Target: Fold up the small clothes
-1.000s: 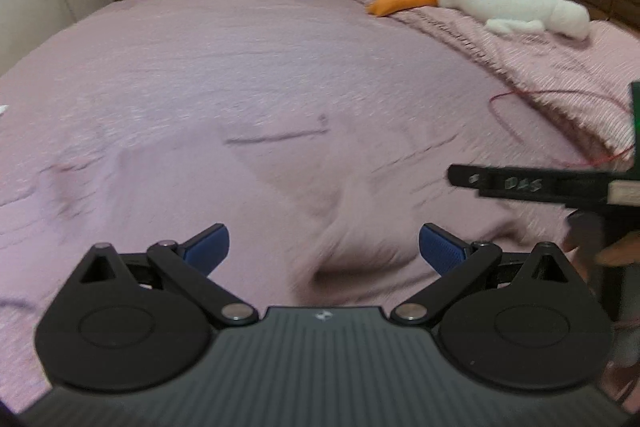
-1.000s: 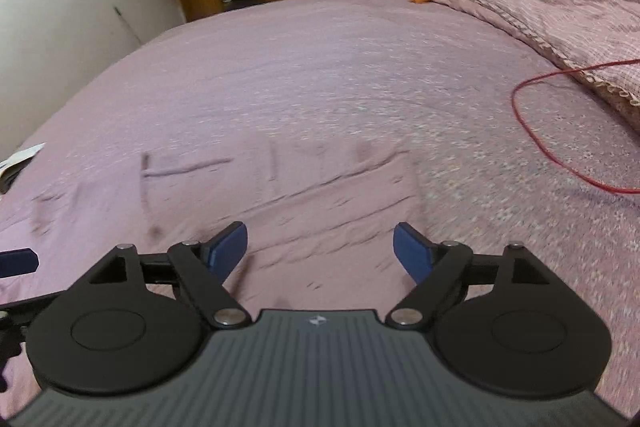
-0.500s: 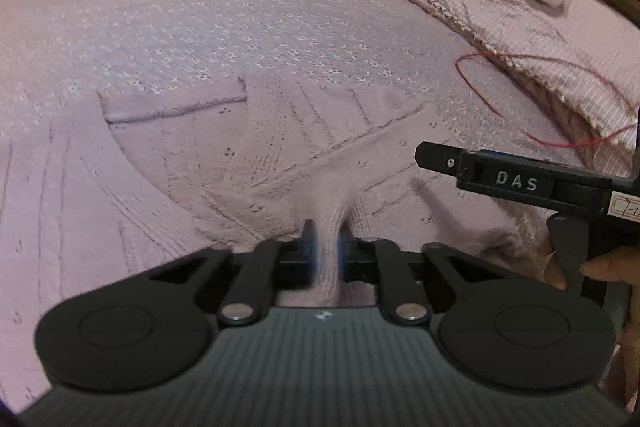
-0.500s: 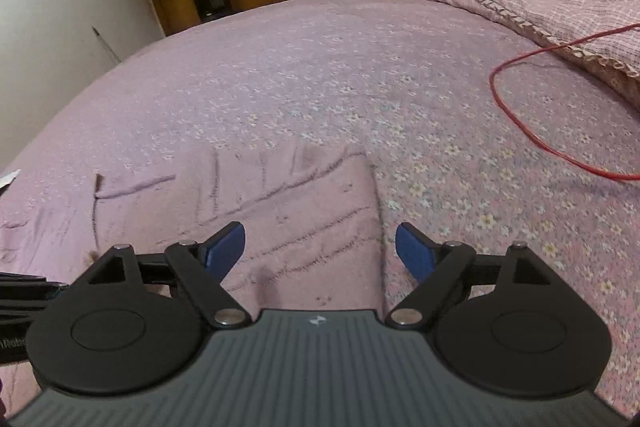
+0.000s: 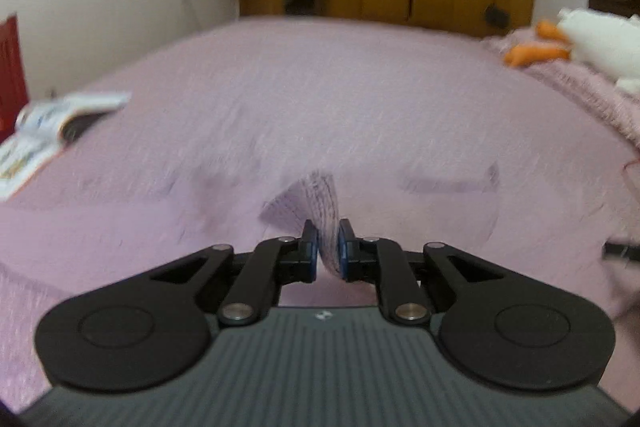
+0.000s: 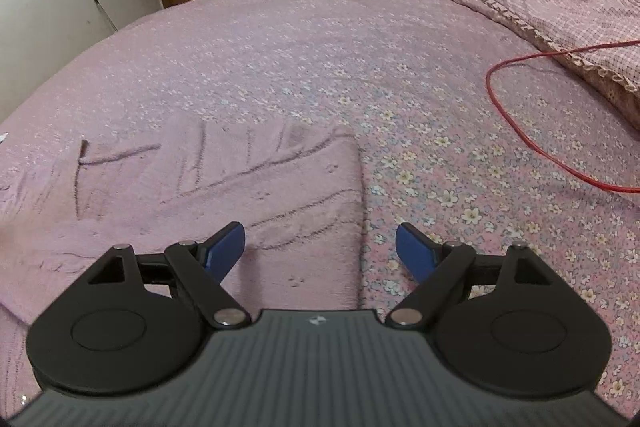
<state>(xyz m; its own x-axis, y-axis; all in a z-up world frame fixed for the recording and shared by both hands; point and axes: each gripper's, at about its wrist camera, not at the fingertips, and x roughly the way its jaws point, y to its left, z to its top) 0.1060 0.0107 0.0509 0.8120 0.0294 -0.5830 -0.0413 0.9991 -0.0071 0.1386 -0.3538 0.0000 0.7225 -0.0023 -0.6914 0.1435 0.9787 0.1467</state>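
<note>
Pink knit garment (image 6: pixel 256 211) is lying flat on the bedspread (image 6: pixel 320 59); left gripper (image 5: pixel 328 247) is pinching a raised fold of it, jaws easing apart slightly; right gripper (image 6: pixel 320 247) is hovering wide over its right edge, holding nothing; fabric judged soft, light, limp; best gripped at edges or corners.

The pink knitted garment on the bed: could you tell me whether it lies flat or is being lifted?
Partly lifted: the left gripper pinches a raised fold of the pink knitted garment.
</note>
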